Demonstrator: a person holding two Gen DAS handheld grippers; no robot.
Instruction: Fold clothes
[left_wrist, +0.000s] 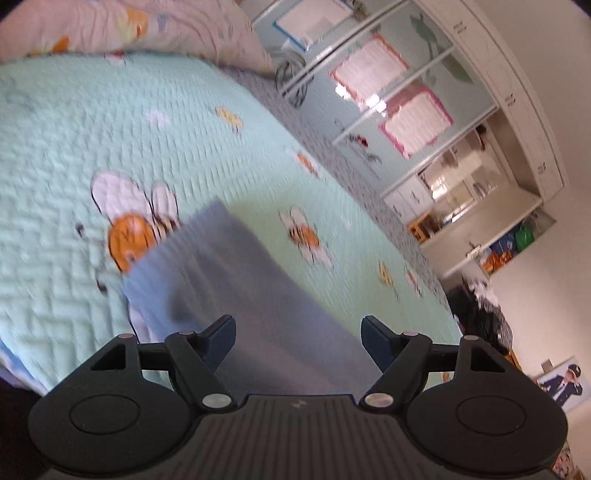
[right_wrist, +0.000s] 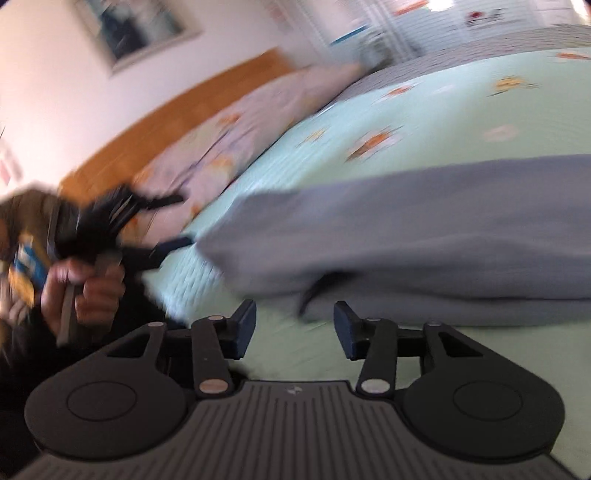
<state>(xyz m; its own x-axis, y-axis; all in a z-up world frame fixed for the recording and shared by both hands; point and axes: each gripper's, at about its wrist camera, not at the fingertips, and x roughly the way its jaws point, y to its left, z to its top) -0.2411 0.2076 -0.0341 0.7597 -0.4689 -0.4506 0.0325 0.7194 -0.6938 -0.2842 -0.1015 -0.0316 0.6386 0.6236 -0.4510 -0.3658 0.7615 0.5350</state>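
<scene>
Left claw (left_wrist: 298, 338) wide open, empty, over folded blue garment (left_wrist: 236, 295) on bed (left_wrist: 55, 155). Right claw (right_wrist: 294, 328) partly open, empty.

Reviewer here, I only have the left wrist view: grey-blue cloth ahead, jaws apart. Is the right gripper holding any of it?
Observer: No. The right gripper is open, nothing between its jaws; the grey-blue garment lies just ahead.
Operator: Is the cloth flat?
Observer: No, it is doubled over, layers stacked along its near edge.
Operator: Anything else my view lacks?
Observer: The person's left hand gripping the left gripper's handle, beside the bed's wooden headboard.
</scene>
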